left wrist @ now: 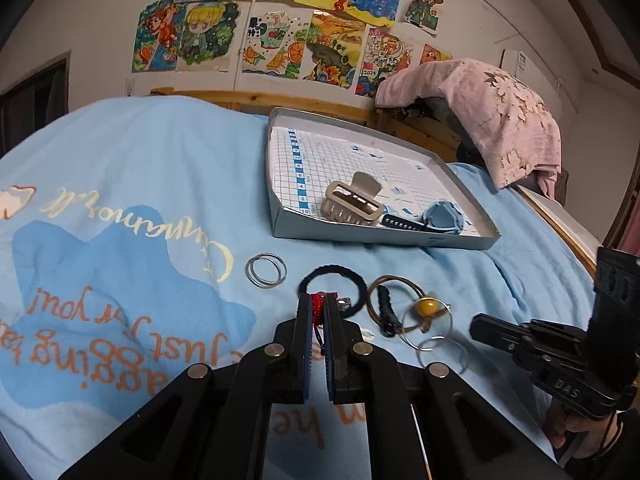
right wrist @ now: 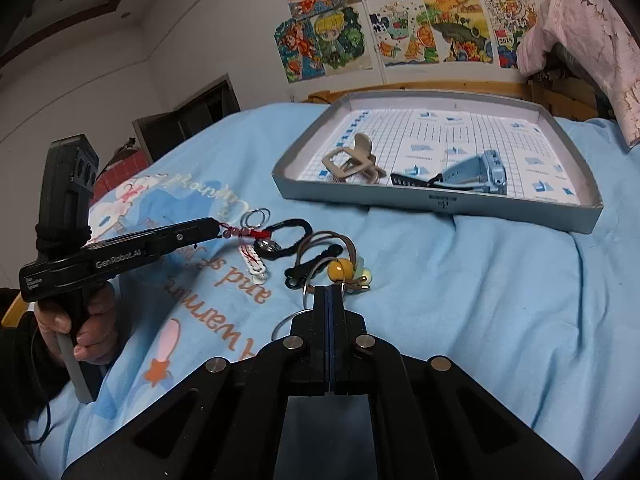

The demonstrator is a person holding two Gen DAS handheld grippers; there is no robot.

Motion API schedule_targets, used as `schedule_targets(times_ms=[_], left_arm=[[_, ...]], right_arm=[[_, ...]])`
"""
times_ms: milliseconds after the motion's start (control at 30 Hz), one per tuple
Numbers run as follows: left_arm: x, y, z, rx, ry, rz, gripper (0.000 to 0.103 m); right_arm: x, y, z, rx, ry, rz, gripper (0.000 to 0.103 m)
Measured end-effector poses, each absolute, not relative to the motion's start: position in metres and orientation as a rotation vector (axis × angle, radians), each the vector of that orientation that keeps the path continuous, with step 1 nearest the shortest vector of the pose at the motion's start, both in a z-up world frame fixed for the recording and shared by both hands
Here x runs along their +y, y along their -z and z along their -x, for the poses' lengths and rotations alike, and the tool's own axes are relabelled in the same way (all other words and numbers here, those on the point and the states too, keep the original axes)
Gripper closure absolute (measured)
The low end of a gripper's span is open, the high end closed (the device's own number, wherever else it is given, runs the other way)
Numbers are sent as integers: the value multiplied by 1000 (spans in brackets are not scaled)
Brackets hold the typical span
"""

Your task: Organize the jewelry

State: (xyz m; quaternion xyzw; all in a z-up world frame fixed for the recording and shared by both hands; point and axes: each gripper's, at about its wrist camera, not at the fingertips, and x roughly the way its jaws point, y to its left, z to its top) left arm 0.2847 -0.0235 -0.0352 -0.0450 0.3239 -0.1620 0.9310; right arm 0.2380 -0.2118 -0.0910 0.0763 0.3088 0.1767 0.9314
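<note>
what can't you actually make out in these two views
- Whether the right gripper pinches a wire ring: right wrist view, its shut fingers cover the spot.
- Lower end of the red braided bracelet: left wrist view, hidden between the left gripper's pads.
- Print on the tray's front wall: right wrist view, too small.
- Pink cloth's right side: cut off by the edge.
</note>
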Motion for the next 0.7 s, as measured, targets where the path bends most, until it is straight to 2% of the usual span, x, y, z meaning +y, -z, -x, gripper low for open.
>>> schedule_targets(times_ms=[700], left_arm=[[-20, 57, -270, 718, 302, 134, 98]], right_arm=[[-214, 113, -268, 755, -384, -254, 101]])
